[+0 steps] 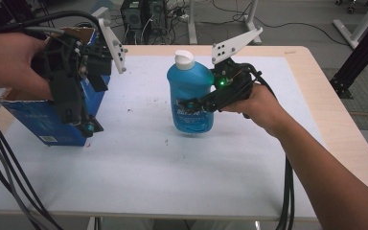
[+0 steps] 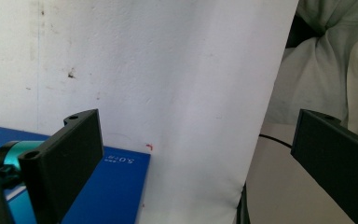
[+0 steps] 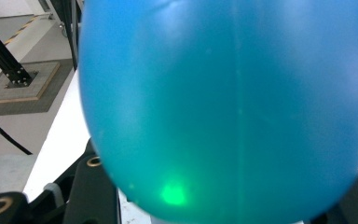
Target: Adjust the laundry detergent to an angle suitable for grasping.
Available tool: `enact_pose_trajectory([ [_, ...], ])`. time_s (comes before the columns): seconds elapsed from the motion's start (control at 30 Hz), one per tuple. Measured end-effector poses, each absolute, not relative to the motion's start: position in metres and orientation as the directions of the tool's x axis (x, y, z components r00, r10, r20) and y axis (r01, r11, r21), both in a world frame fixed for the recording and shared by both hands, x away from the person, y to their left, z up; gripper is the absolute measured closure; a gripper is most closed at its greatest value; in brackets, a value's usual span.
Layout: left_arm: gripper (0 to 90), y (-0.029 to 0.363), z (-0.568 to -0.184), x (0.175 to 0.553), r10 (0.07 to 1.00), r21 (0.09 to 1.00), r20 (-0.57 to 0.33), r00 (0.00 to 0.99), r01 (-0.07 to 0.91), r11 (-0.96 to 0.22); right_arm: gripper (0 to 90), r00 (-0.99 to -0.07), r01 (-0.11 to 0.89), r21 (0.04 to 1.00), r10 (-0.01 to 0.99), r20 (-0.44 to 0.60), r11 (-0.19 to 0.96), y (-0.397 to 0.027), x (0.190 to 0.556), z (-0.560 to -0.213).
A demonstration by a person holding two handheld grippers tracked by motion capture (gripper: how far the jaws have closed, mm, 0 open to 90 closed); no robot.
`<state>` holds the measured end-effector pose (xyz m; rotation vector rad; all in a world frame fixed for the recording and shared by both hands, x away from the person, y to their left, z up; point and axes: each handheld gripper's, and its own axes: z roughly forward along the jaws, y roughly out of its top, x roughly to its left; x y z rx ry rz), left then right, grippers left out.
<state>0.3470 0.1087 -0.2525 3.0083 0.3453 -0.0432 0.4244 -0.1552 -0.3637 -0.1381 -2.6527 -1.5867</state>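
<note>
Near the front edge, plenty of bare white bench (image 1: 139, 172) for moving. Mid-bench, right tool (image 1: 197, 103) pinching a blue detergent bottle (image 1: 190, 93) across its lower body, long axis upright, white cap on top, base seemingly just above the surface. To the left, well apart from the bottle, left tool (image 1: 90, 125) with jaws spread and nothing between them, poised by an open blue cardboard box (image 1: 33, 122) near the left edge. Box lying leftward from the bottle, open stretch between.
</note>
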Motion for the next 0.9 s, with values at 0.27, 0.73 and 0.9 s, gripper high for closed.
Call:
enact_pose_trajectory([
  [0.27, 2.3, 0.109, -0.255, 0.349, 0.227, 0.107, -0.046, 0.973, 0.231, -0.967, 44.0, -0.995, 0.100, 0.878, 0.042, 0.091, 0.469, -0.147, 0.428, -0.372],
  [0.73, 2.3, 0.112, -0.258, 0.350, 0.240, 0.102, -0.054, 0.969, 0.244, -0.964, 44.2, -0.994, 0.099, 0.875, 0.015, 0.104, 0.473, -0.135, 0.433, -0.387],
  [0.9, 2.3, 0.113, -0.259, 0.350, 0.237, 0.097, -0.056, 0.970, 0.242, -0.965, 44.2, -0.994, 0.097, 0.877, 0.004, 0.108, 0.471, -0.132, 0.434, -0.392],
])
